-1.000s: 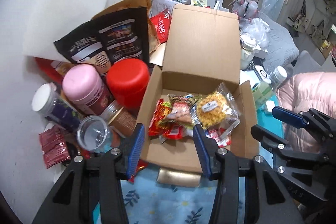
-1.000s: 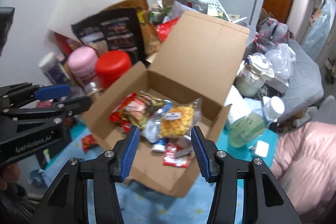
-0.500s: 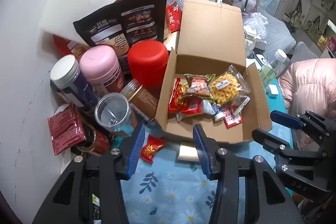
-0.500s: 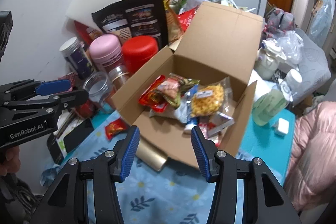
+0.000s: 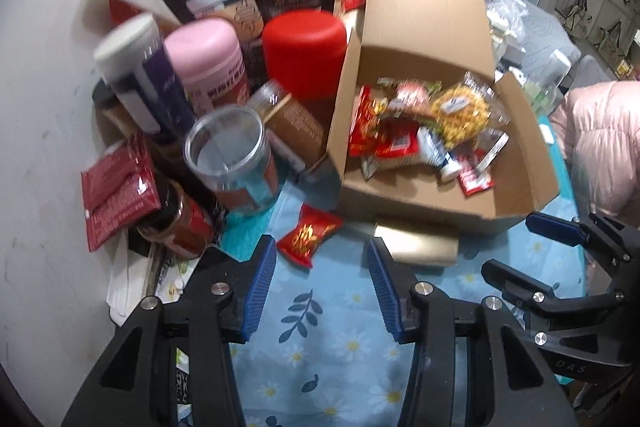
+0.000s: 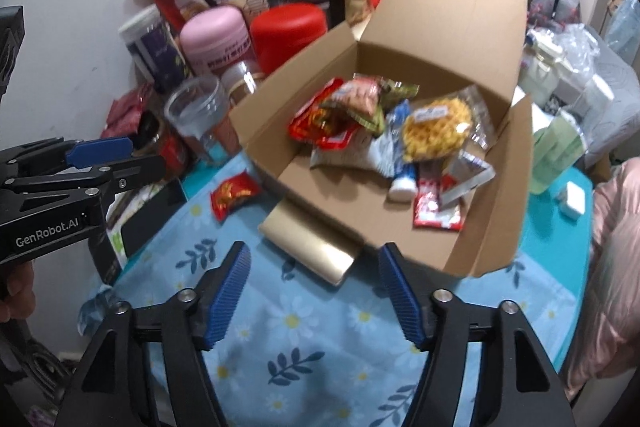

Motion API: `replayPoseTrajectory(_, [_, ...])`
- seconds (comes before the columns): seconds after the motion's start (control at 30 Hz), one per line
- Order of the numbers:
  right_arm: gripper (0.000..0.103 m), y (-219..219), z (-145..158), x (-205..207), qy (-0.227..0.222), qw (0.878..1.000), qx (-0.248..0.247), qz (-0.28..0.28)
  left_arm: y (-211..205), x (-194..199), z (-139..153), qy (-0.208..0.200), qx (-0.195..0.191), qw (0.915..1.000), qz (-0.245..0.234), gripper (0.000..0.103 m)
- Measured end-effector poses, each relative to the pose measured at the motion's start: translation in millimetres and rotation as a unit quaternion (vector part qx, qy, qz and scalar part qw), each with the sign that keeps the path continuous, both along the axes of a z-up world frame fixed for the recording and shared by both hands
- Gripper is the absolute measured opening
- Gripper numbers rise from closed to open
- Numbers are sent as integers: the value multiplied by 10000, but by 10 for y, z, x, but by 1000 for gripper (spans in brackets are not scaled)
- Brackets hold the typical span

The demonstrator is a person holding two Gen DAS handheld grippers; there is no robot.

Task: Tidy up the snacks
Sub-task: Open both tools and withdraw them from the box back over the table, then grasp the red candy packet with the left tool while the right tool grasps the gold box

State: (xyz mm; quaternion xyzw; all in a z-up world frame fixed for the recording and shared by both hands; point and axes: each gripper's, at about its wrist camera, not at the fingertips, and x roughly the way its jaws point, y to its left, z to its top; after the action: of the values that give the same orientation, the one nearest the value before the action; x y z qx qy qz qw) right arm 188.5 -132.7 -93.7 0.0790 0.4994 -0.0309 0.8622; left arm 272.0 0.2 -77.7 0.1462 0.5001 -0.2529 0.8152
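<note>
Blue flowered cloth [image 6: 320, 339] covers the table under your grippers. Your left gripper [image 5: 322, 263] hangs spread and empty above the cloth, just short of a red snack packet [image 5: 309, 235] lying loose beside the open cardboard box [image 6: 448, 27]. Your right gripper [image 6: 315, 269] has just been opening, nothing between its jaws, near a gold packet [image 6: 308, 247] at the box's front. More snacks [image 6: 434, 129] lie heaped inside the box.
</note>
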Motion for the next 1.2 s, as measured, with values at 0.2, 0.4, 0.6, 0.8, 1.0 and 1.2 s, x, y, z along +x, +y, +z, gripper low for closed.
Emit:
replayPoseTrajectory(0.2, [69,-28,-356,73,270,9996,66,6,67,58,-334,237,10,9997,2,47])
replayPoseTrajectory(0.4, [69,-93,-627,167,490,9986,183,-98,59,212,-677,397,89,9992,40,47])
replayPoseTrajectory(0.6, [69,-182,-741,279,450,9985,280,-135,-38,399,-917,460,103,9988,-138,47])
replayPoseTrajectory(0.8, [69,-220,-852,354,449,9970,615,-141,-203,586,-1181,576,205,9973,-397,47])
replayPoseTrajectory(1.0, [69,-198,-969,392,521,9967,594,-167,-229,704,-1442,907,371,9941,-455,47])
replayPoseTrajectory(1.2, [69,-63,-942,383,490,9956,801,76,-148,699,-1414,870,57,9951,-466,47])
